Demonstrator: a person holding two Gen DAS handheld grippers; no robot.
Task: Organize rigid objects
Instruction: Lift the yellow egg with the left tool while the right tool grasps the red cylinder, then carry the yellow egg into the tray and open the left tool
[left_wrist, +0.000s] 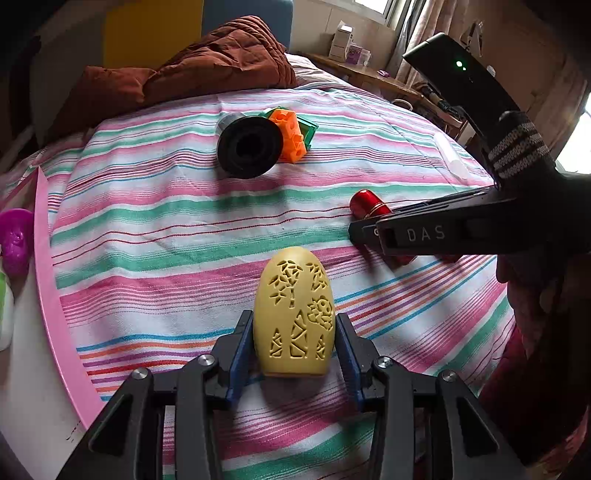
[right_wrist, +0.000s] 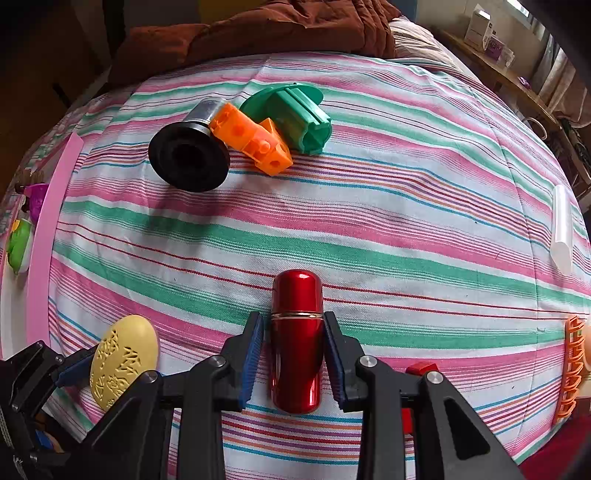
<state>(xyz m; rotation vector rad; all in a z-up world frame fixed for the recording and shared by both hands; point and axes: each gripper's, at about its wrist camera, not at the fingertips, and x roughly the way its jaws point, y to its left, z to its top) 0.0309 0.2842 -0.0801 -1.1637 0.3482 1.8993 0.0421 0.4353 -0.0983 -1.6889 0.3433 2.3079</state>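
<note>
A yellow carved egg-shaped shell (left_wrist: 295, 314) lies on the striped cloth between the fingers of my left gripper (left_wrist: 294, 332), whose pads press its sides; it also shows in the right wrist view (right_wrist: 123, 360). A red metallic capsule (right_wrist: 296, 339) lies between the fingers of my right gripper (right_wrist: 293, 336), held at its gold band; it also shows in the left wrist view (left_wrist: 369, 205). Farther back lie a black flanged cylinder (right_wrist: 190, 158), an orange block (right_wrist: 255, 142) and a green spool (right_wrist: 295, 114), touching each other.
A pink tray rim (left_wrist: 55, 314) runs along the left, with a purple toy (left_wrist: 16, 240) and a green toy (right_wrist: 20, 245) beyond it. A white tube (right_wrist: 562, 229) and an orange lattice piece (right_wrist: 571, 369) lie at the right. A brown quilt (left_wrist: 207, 62) is behind.
</note>
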